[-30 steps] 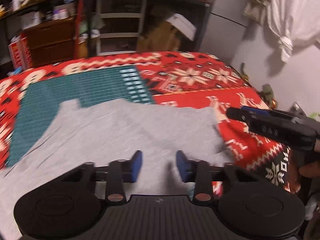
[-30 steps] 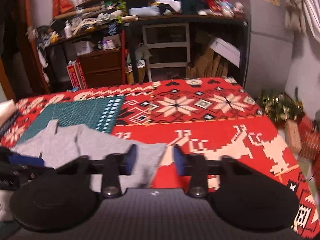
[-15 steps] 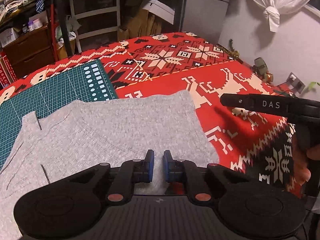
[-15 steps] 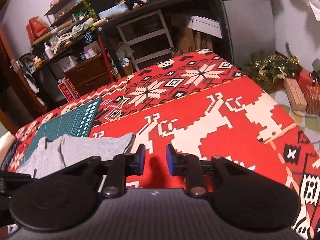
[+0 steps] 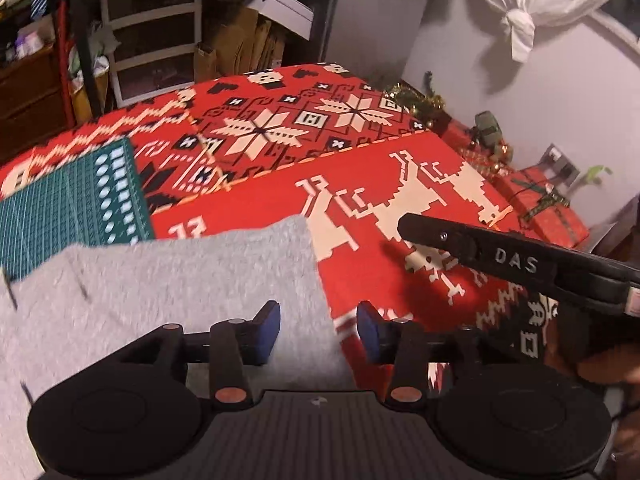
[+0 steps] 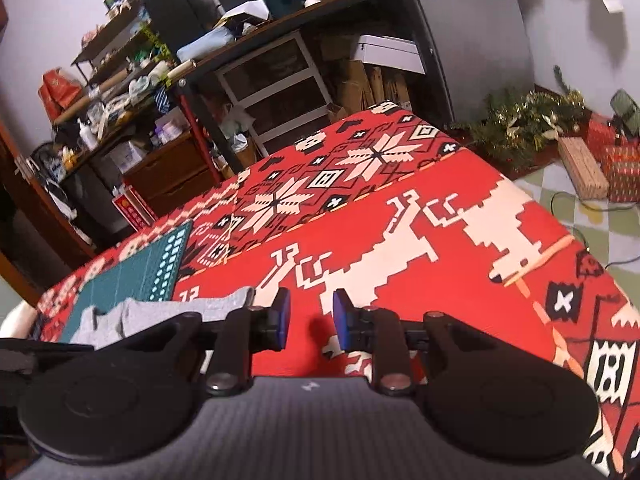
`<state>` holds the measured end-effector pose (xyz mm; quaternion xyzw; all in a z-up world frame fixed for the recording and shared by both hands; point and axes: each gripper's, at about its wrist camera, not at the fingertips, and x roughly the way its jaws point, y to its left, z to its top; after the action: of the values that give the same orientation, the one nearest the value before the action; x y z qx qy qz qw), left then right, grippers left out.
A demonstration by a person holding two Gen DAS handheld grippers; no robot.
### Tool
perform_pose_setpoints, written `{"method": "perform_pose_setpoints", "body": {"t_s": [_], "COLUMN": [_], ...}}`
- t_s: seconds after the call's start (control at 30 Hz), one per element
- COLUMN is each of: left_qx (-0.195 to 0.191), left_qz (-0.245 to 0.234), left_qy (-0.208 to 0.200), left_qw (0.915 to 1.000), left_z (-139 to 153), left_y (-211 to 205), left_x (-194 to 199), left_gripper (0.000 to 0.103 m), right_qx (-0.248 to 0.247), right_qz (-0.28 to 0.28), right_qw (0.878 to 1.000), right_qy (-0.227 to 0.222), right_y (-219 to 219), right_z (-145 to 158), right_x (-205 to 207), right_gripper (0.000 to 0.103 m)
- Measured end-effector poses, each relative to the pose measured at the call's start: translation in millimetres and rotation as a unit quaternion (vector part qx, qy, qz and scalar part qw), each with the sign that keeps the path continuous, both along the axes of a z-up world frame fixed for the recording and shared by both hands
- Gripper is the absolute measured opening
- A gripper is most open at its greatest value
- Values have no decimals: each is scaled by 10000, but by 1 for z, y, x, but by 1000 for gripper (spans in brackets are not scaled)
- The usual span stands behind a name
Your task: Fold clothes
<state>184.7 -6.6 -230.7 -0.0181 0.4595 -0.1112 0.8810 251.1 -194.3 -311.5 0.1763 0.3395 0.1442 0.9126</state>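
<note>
Your left gripper (image 5: 318, 328) hangs wide open over the right edge of the grey shirt (image 5: 168, 280), nothing between the blue pads (image 5: 269, 326). Right of your fingers, the other gripper (image 5: 516, 266) pokes in over the red patterned blanket (image 5: 360, 184).

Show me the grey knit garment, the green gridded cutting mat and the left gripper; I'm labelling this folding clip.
grey knit garment (image 5: 192, 280), left wrist view, flat middle of the cloth.
green gridded cutting mat (image 5: 68, 208), left wrist view, gridded face.
left gripper (image 5: 318, 328), left wrist view, midway between blue fingertips.
</note>
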Motion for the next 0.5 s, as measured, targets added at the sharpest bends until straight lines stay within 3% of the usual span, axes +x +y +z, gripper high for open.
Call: {"method": "perform_pose_setpoints", "body": {"t_s": [0.3, 0.4, 0.5], "left_qx": [600, 741, 858], "left_qz": [-66, -37, 31], "left_qy": [81, 50, -36], "left_qw": [9981, 9972, 9963], "left_z": [-10, -13, -14], "left_y": [-22, -27, -30], "left_x": [28, 32, 33], "left_gripper": [42, 34, 16], "right_qx": [74, 123, 156], "right_qz": [-130, -153, -157], "right_qw": [9999, 9998, 9997], "right_qy": [-65, -63, -79], "right_y": [-6, -7, -6], "right_z": [0, 0, 0], "right_x": [-2, -3, -3], "right_gripper": [31, 31, 31]}}
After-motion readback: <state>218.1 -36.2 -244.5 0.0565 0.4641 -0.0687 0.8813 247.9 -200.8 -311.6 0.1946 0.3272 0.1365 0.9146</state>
